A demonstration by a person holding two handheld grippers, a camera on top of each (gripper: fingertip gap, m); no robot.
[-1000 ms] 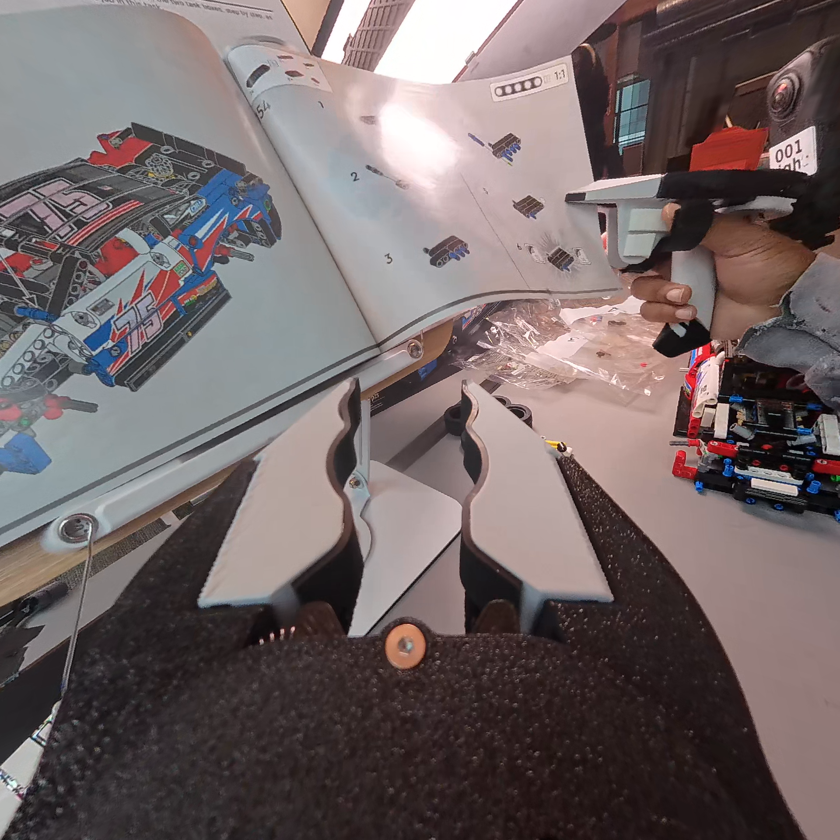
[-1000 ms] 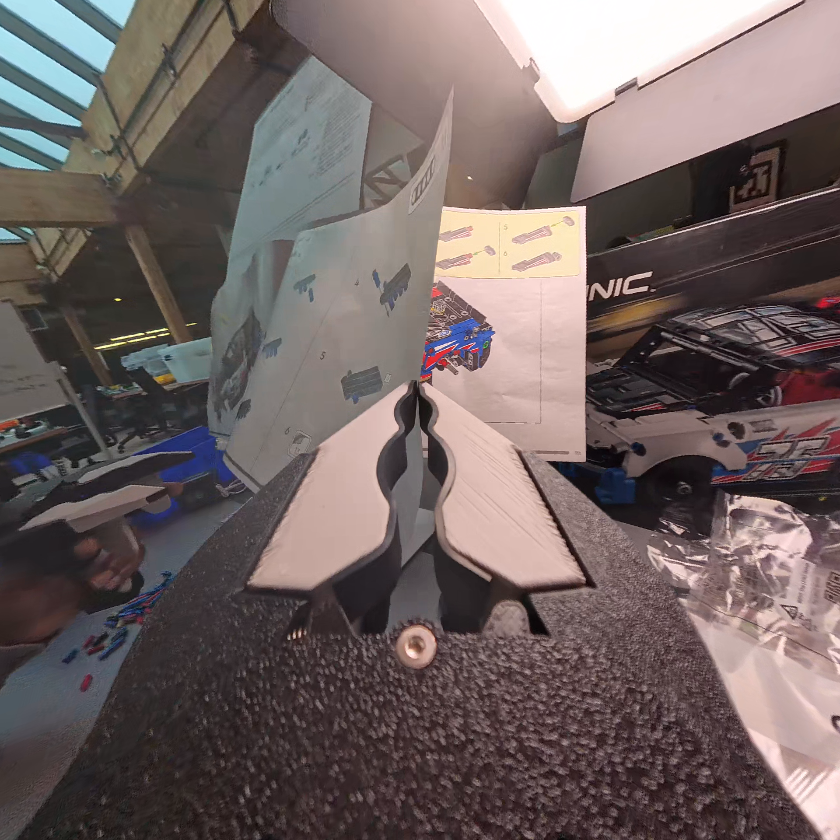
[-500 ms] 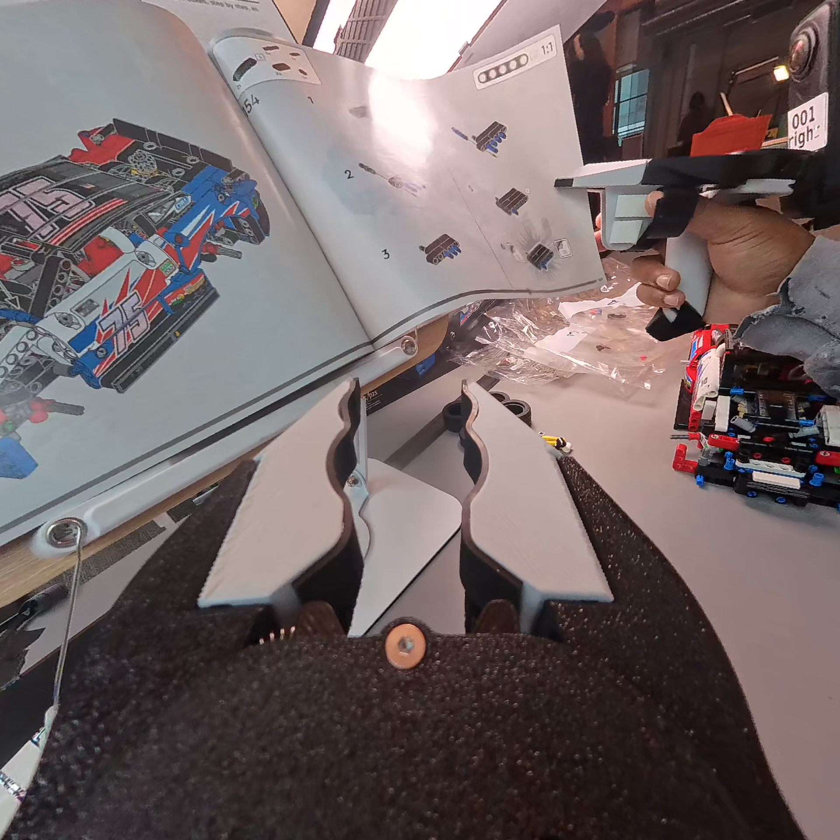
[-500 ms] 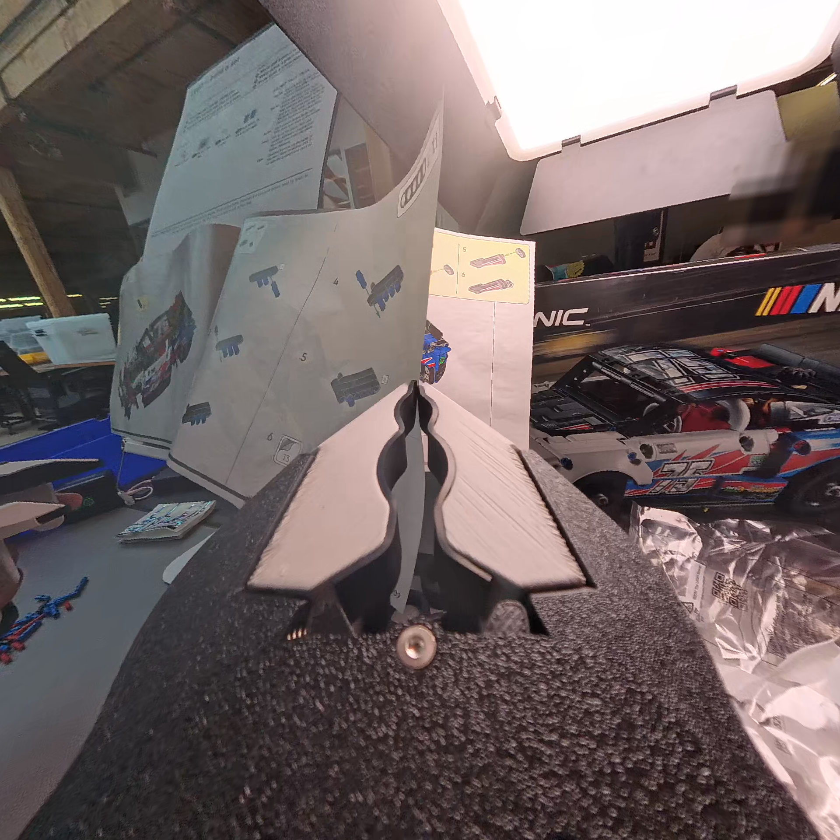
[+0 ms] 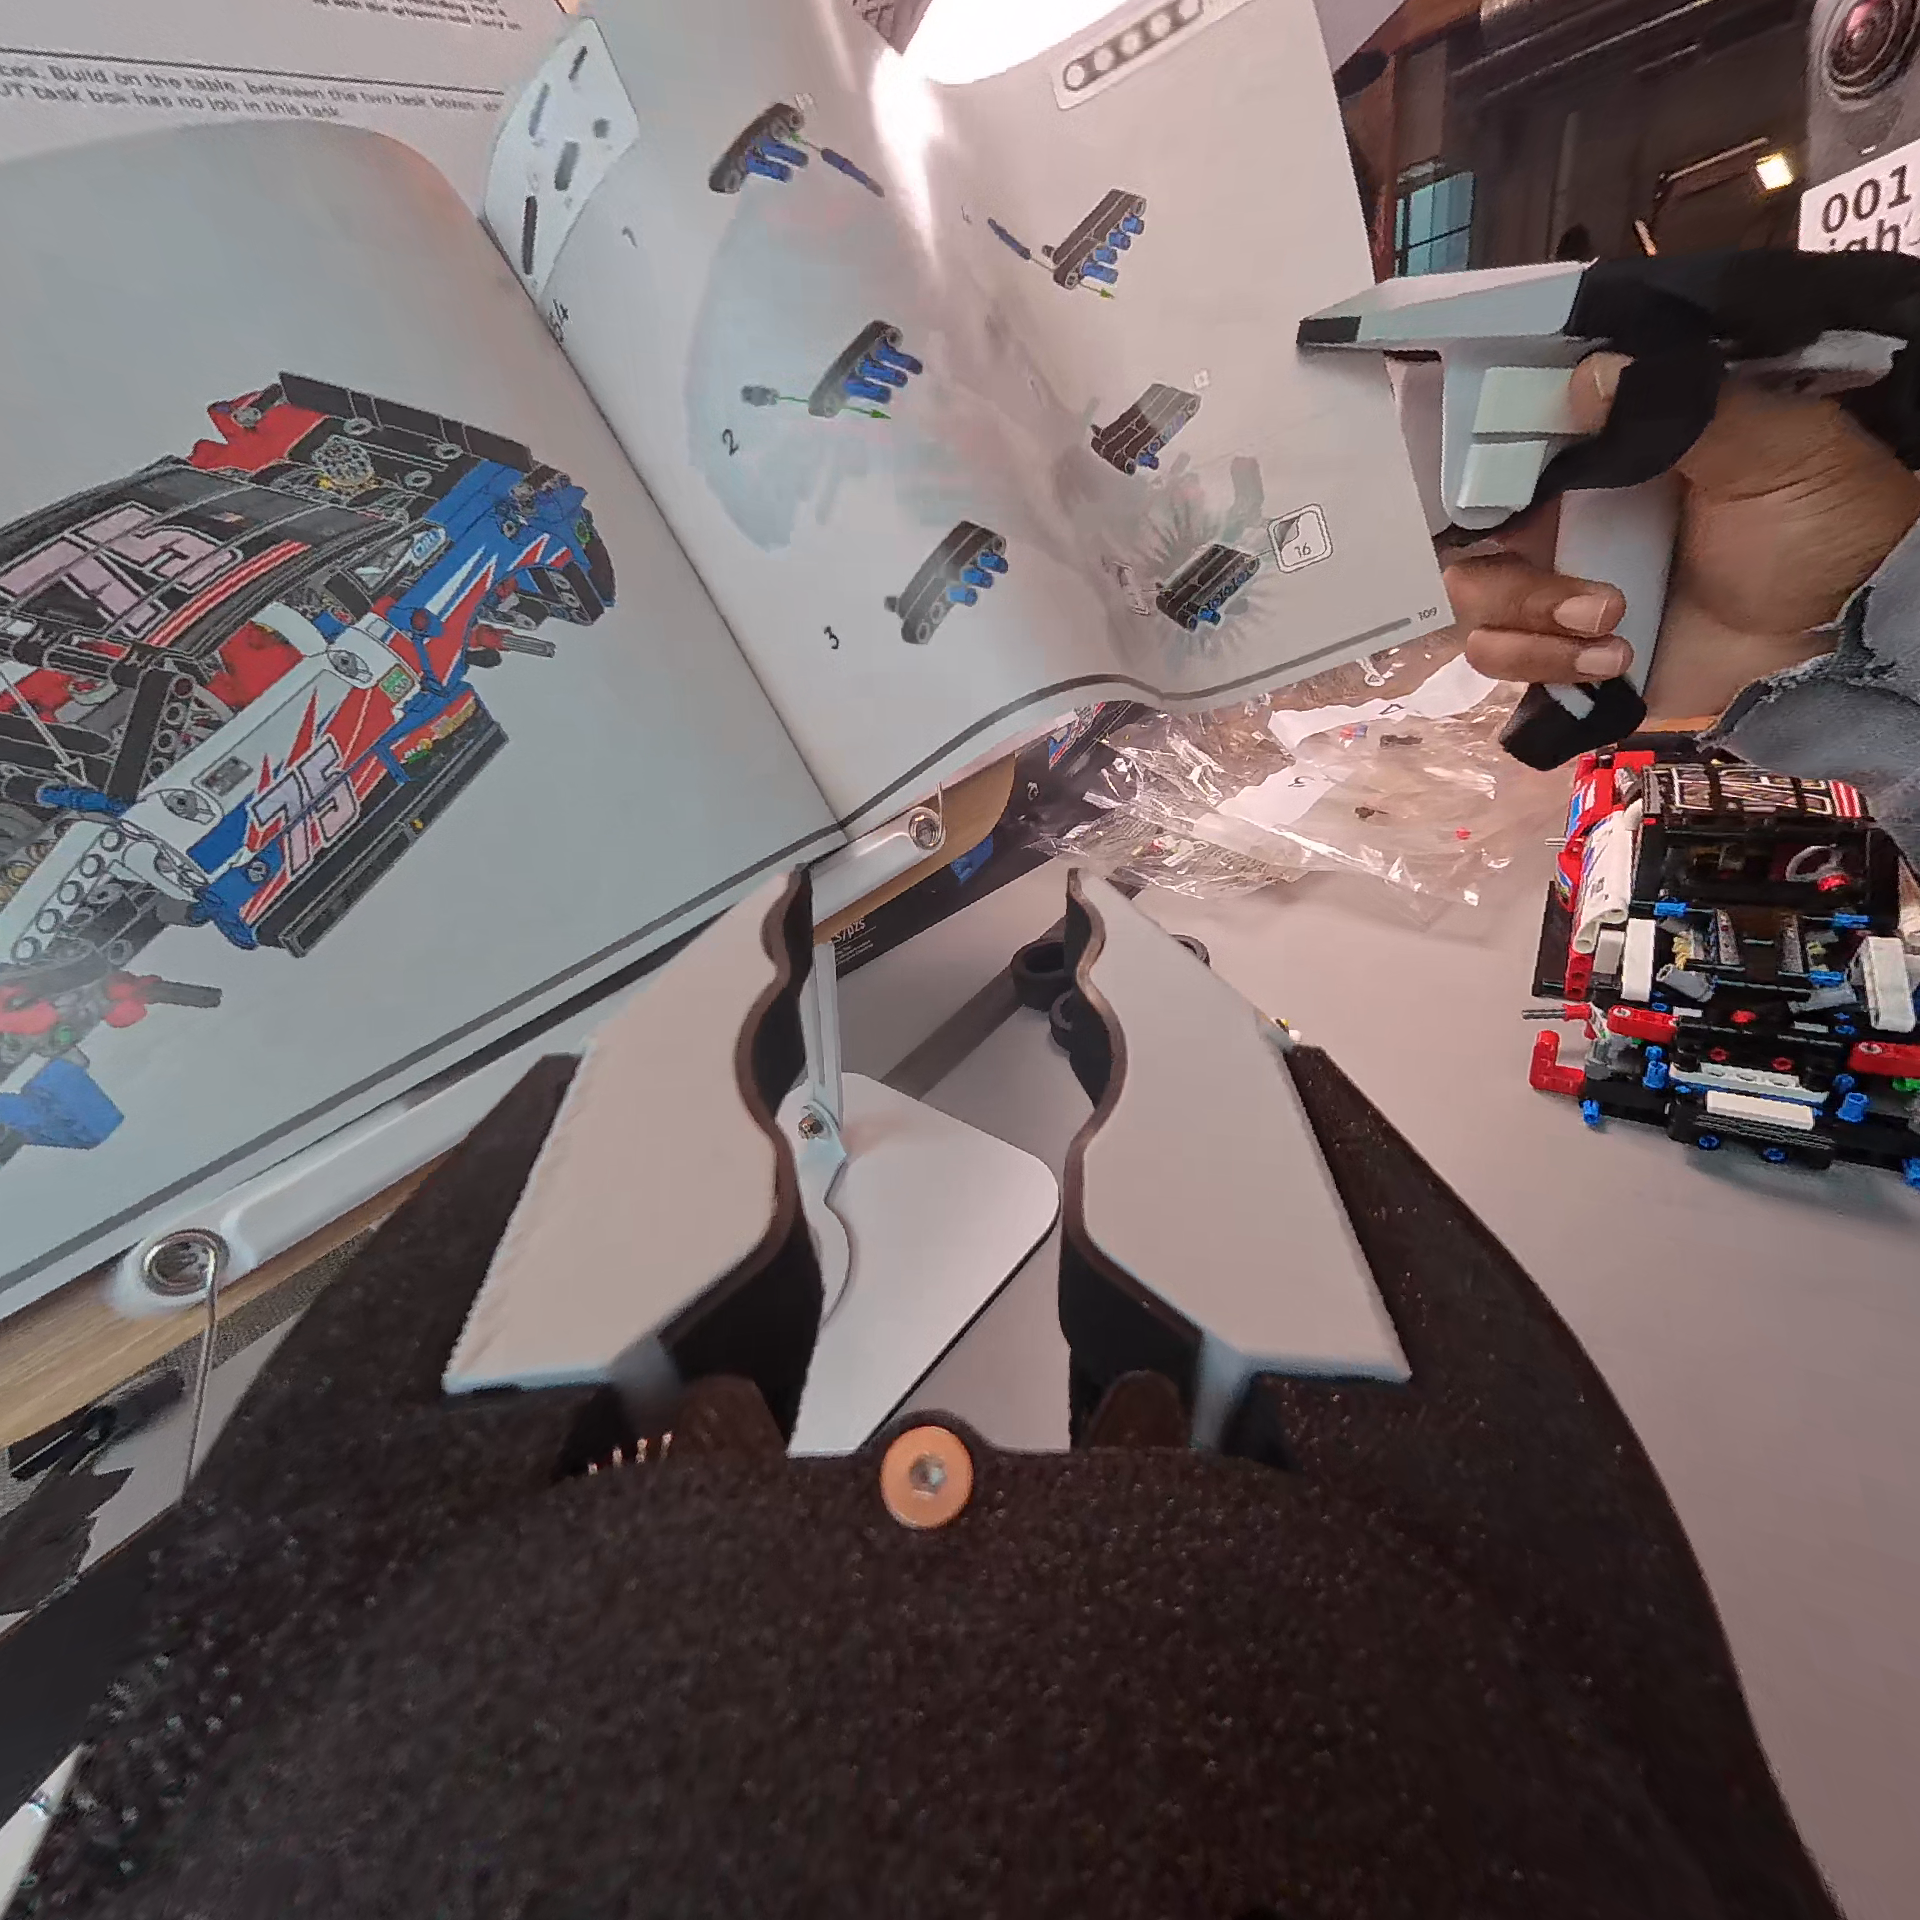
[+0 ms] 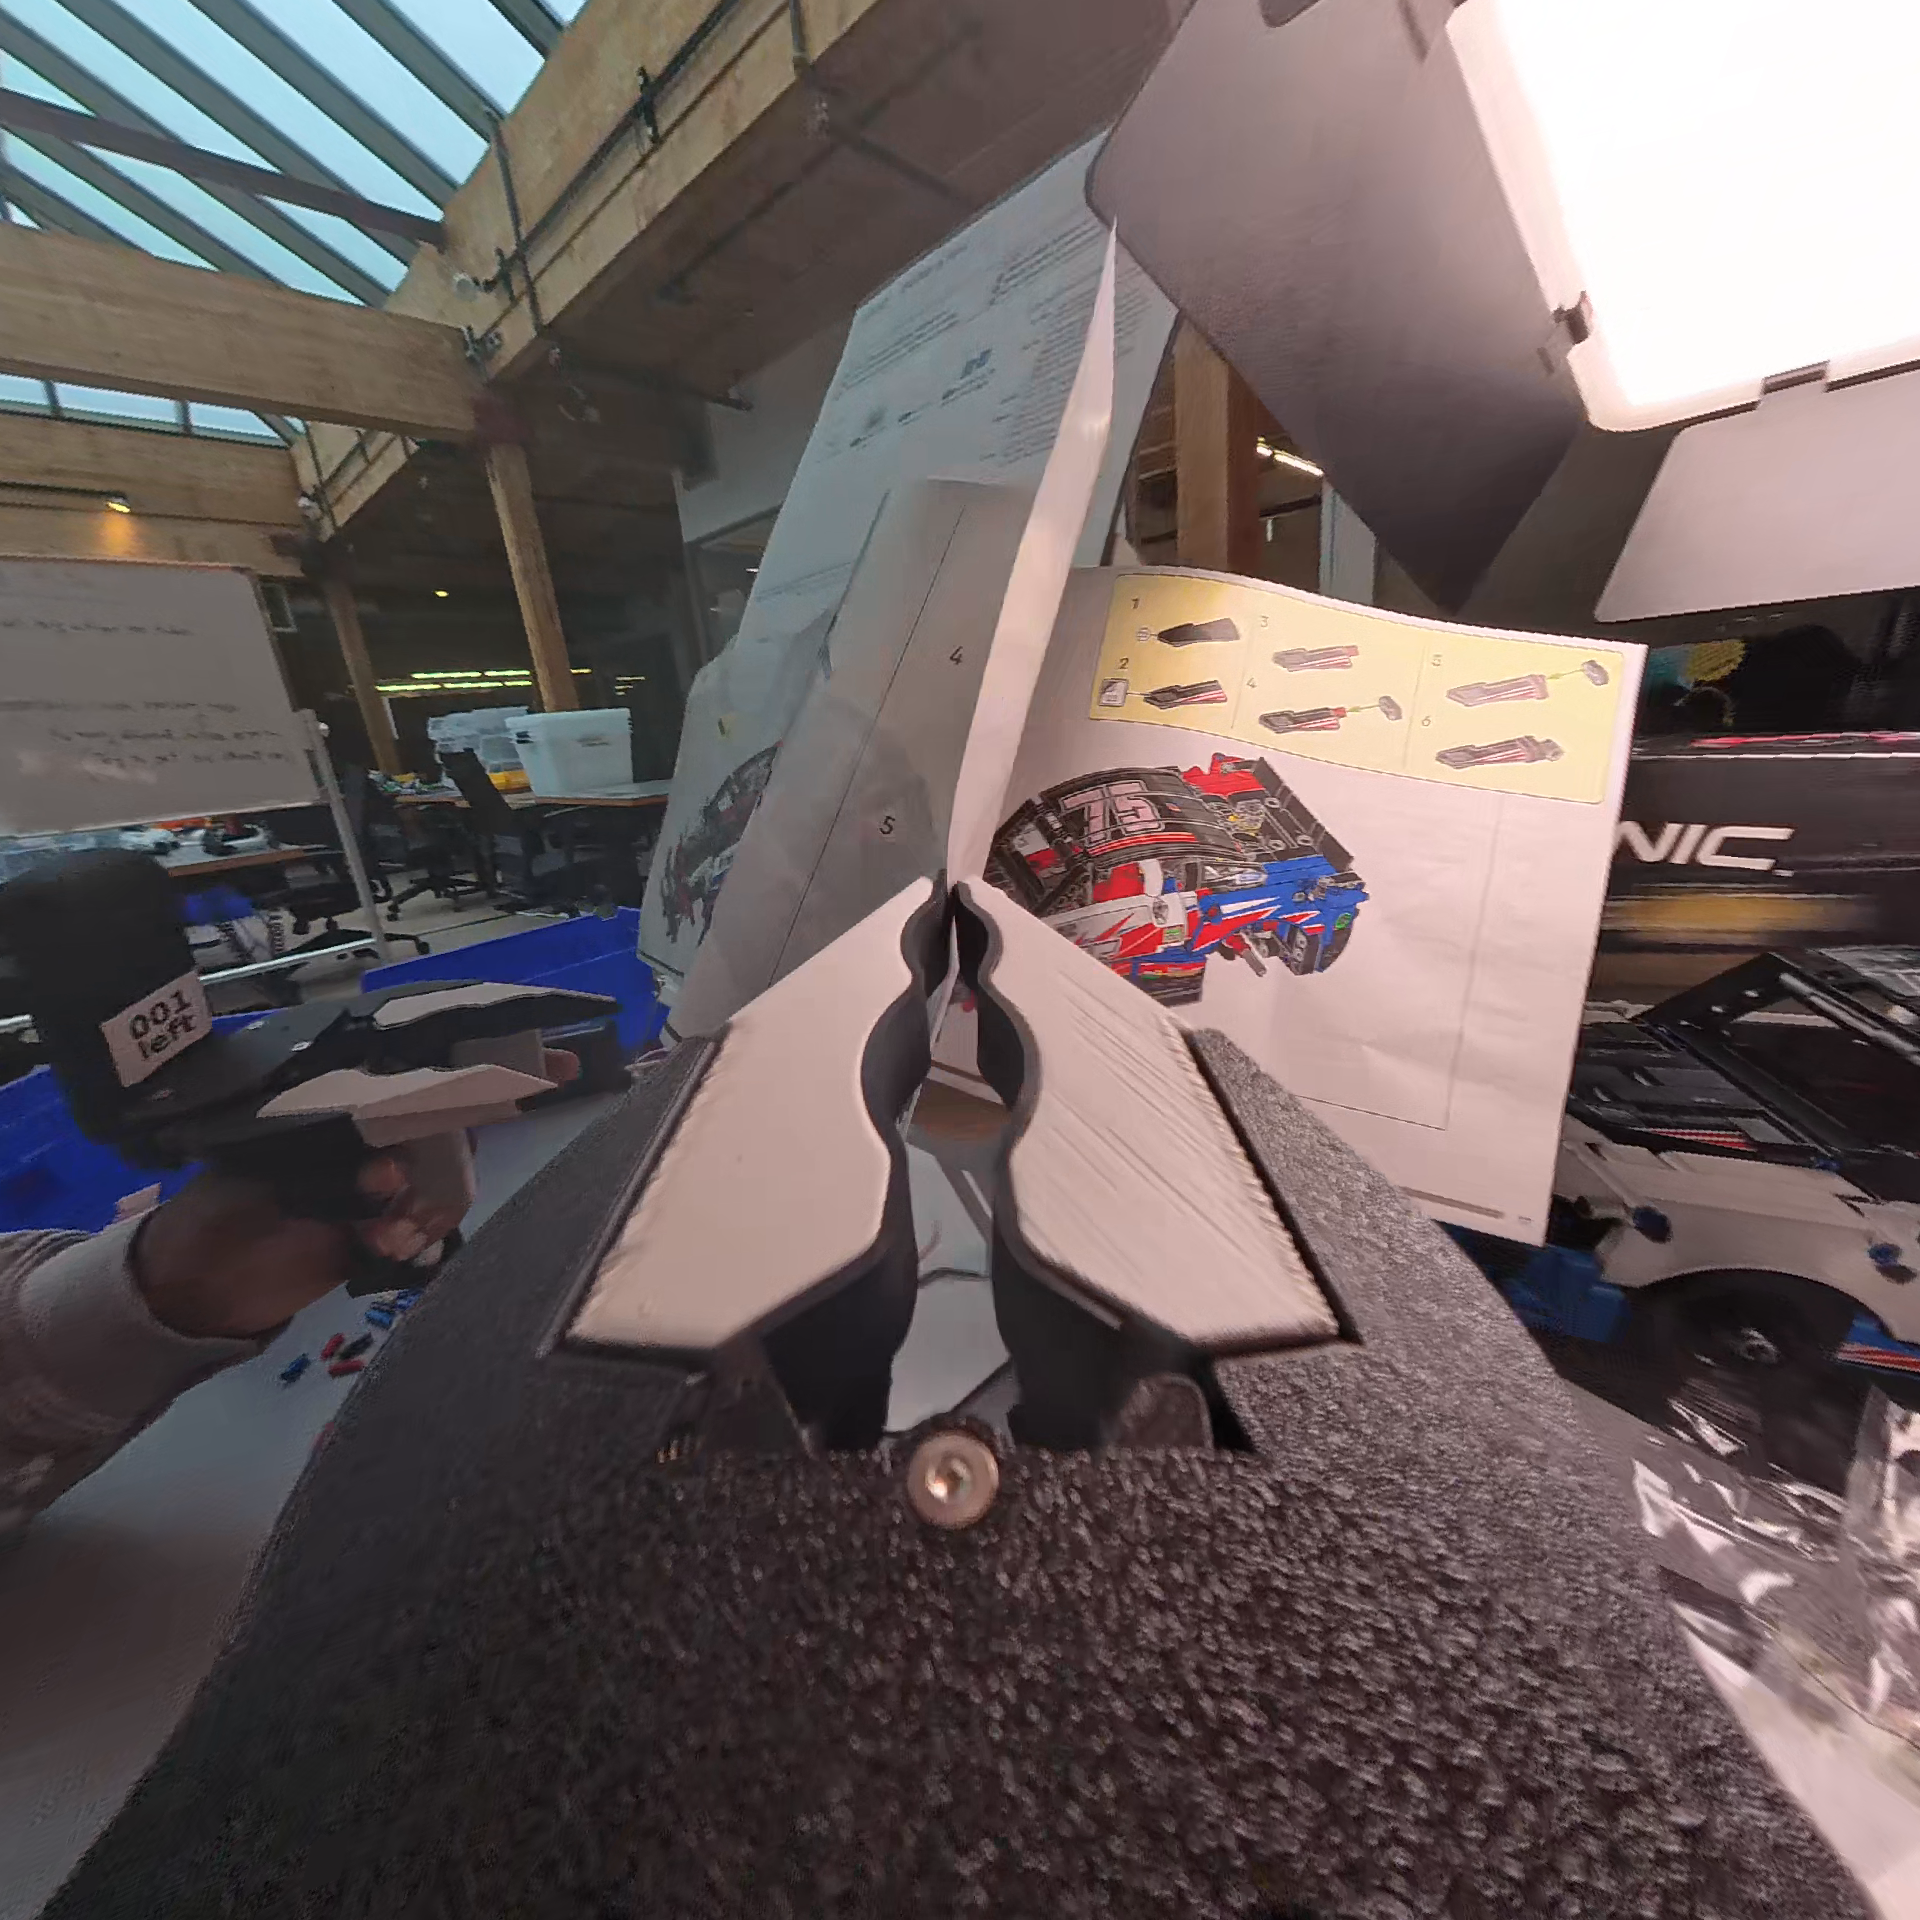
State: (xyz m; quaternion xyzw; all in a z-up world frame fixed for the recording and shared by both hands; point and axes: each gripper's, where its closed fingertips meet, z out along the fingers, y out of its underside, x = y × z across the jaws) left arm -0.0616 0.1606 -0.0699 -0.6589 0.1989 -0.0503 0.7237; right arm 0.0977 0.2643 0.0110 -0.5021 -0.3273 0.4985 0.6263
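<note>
Left wrist view takes in the grey surface [image 5: 1662, 1403] first, and leaning over its left side the big open instruction booklet [image 5: 364, 520], propped on a wooden stand with a pale metal ledge [image 5: 312, 1205]. Its left page shows a printed race car in red, white and blue; its right page [image 5: 1039, 364] curls up and away toward my right claw [image 5: 1320, 330], which meets the page's outer edge. In the right wrist view that claw [image 6: 952, 894] is pressed together on the thin edge of the same page [image 6: 1039, 623], which stands nearly edge-on between the tips, and behind it lies another page with a yellow parts strip [image 6: 1351, 686].

My left claw [image 5: 935, 894] hangs with a wide gap between its tips, gripping nothing, just below the booklet's lower edge and above the stand's white foot plate [image 5: 935, 1205]. From the right wrist view it [image 6: 582, 1023] sits well to the left, apart from the page.

Farther right on the surface stands a partly built brick car [image 5: 1745, 966], black with red, white and blue parts. Between it and the booklet lie crumpled clear plastic bags [image 5: 1299, 800]. Small black tyres [image 5: 1039, 977] rest just beyond my left claw's right finger. Loose red and blue pins [image 6: 343, 1345] are scattered on the surface below my left hand [image 6: 260, 1247].
</note>
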